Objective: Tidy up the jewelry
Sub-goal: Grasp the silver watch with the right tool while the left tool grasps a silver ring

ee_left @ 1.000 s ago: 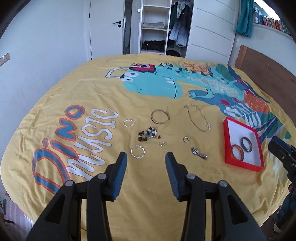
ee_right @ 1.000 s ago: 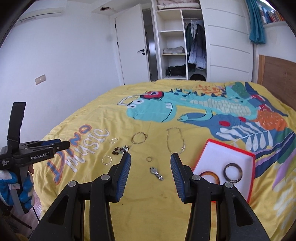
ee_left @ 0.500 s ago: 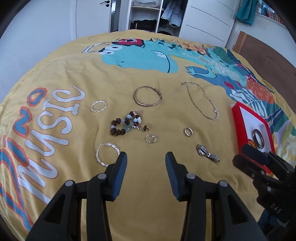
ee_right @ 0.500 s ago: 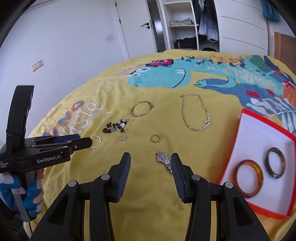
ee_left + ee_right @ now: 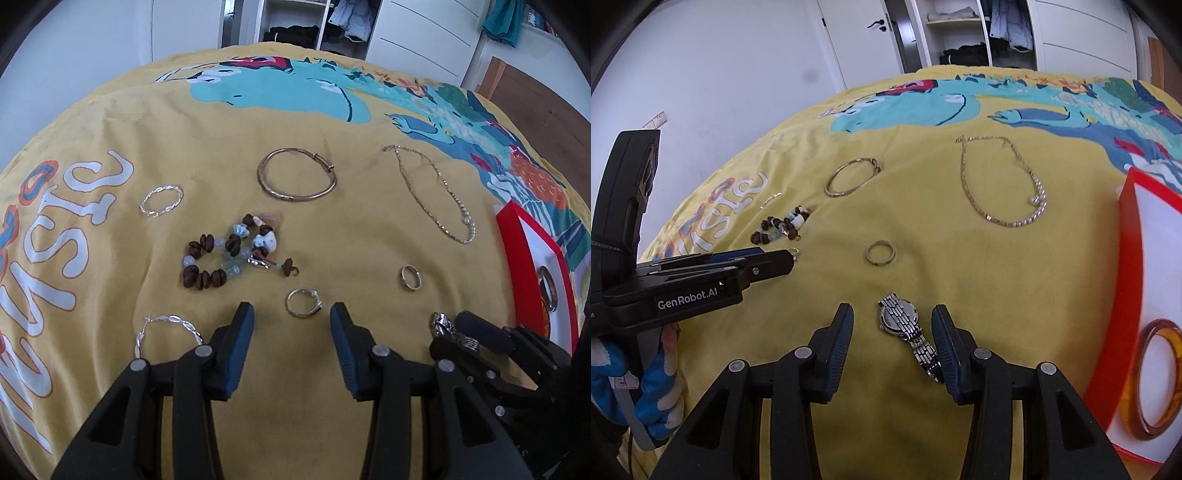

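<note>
Lying on the yellow bedspread (image 5: 997,280), the silver watch (image 5: 905,326) sits between the right gripper's (image 5: 892,328) wide jaws, while the left gripper's (image 5: 291,326) wide jaws flank a small silver ring (image 5: 302,302).

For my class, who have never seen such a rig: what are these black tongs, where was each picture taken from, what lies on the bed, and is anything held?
A person holds two hand-operated tools. Each carries a camera looking along its fingers, giving one picture per hand. The left gripper is open around a small silver ring; the right gripper is open around a silver watch. Nothing is held. On the yellow bedspread lie a beaded bracelet, a gold bangle, a chain necklace and a red tray holding an amber bangle.
</note>
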### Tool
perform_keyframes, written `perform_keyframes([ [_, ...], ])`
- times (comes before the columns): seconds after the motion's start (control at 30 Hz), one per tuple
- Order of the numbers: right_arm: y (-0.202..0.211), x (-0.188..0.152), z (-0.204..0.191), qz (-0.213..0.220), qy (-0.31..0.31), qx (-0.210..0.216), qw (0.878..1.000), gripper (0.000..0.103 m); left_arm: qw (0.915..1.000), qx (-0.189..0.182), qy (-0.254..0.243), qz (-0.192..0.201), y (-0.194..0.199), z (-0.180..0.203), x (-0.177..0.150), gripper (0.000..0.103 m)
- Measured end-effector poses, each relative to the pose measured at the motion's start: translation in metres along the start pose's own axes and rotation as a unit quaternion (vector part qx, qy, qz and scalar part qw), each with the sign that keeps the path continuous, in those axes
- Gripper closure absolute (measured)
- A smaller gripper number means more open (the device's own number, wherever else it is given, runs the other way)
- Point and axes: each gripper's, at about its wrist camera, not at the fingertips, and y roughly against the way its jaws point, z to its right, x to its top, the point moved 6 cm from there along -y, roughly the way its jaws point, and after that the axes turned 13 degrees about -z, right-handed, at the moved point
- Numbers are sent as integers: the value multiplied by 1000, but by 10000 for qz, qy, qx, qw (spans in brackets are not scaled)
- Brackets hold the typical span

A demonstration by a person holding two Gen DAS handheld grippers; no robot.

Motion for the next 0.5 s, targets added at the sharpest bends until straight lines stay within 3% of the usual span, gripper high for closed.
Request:
perform_keyframes([
  [0.23,-13,2,2,-85,17,129,9999,59,10000,-13,-96,9,-10,5,4,64],
  [0.3,-15,2,2,-91,22,152,9998,61,9999,30,-138,-2,-12,6,4,71],
  [0.5,-19,1,4,-97,-12,327,9994,64,9994,241,-254,56,-16,12,3,78],
])
